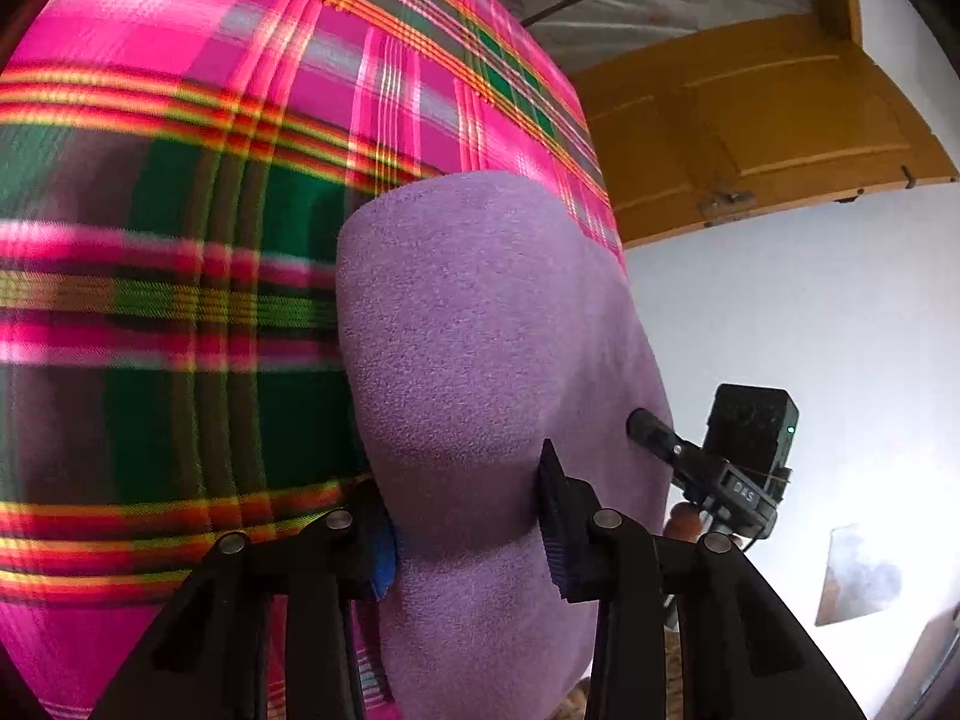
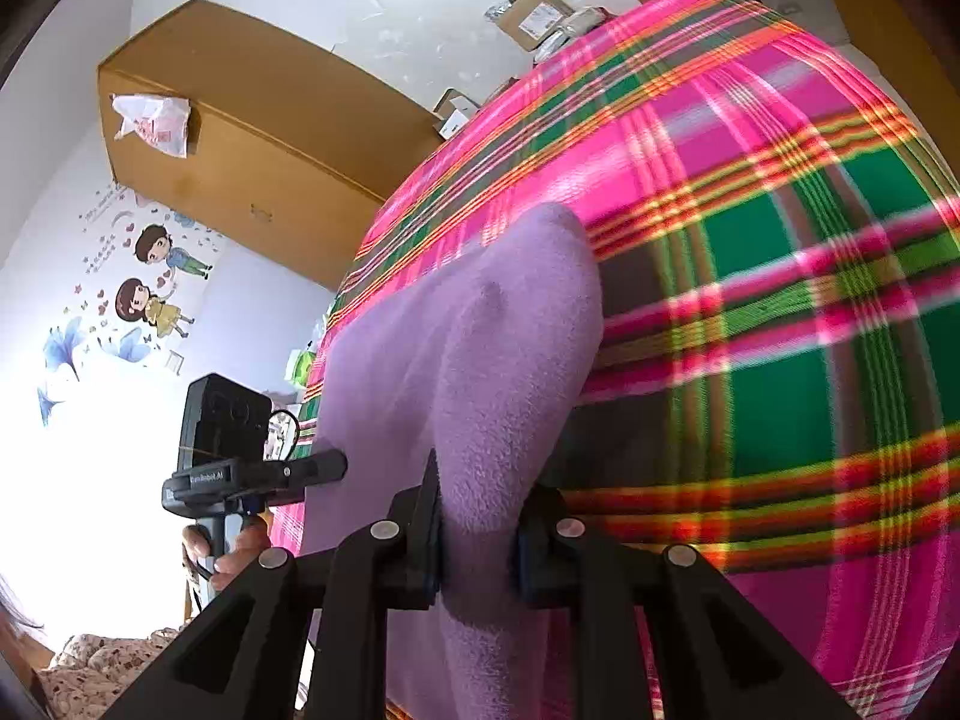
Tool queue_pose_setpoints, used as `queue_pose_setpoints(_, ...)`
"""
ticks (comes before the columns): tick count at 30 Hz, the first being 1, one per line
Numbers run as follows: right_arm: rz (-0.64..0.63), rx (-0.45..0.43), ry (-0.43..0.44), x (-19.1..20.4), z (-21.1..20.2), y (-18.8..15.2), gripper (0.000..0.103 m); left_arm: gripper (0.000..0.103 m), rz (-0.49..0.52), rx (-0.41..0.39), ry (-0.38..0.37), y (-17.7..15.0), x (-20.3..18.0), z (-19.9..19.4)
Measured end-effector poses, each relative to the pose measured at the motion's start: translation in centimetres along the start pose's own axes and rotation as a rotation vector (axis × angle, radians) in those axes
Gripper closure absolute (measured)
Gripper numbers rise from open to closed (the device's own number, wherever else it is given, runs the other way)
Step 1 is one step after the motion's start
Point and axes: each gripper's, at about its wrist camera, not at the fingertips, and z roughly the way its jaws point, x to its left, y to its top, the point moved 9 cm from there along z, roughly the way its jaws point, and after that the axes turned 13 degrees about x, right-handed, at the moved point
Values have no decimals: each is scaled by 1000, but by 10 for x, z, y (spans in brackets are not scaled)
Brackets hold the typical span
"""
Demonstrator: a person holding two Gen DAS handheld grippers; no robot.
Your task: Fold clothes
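A lilac fleece garment (image 1: pixel 474 324) is held up over a bright pink, green and orange plaid cloth (image 1: pixel 168 228). My left gripper (image 1: pixel 465 528) is shut on a thick bunched fold of the fleece. My right gripper (image 2: pixel 477 531) is shut on another fold of the same fleece garment (image 2: pixel 468 360), with the plaid cloth (image 2: pixel 750 300) behind it. Each view shows the other gripper beside the fleece: the right one in the left wrist view (image 1: pixel 645 423), the left one in the right wrist view (image 2: pixel 336 465).
A yellow-brown wooden door (image 1: pixel 750 126) is past the plaid cloth. A tan cabinet (image 2: pixel 240 144) with a plastic bag on it, cardboard boxes (image 2: pixel 534 15), a wall with cartoon stickers (image 2: pixel 150 276) and a floral cloth (image 2: pixel 96 666) also show.
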Motion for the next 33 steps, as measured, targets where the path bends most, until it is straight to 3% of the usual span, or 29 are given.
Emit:
queue_pose_setpoints(13,-39,45,28,41,47,43,85,64,9,-85,41,39,13,-53)
queue_pose_setpoints(21,-52,103,42,58,94,70,85,64,-29,-125,61,51,70,-104)
queue_pose_setpoints(33,-94,152,47,88,152,114,85,64,-79,-210,83,82,114,-153)
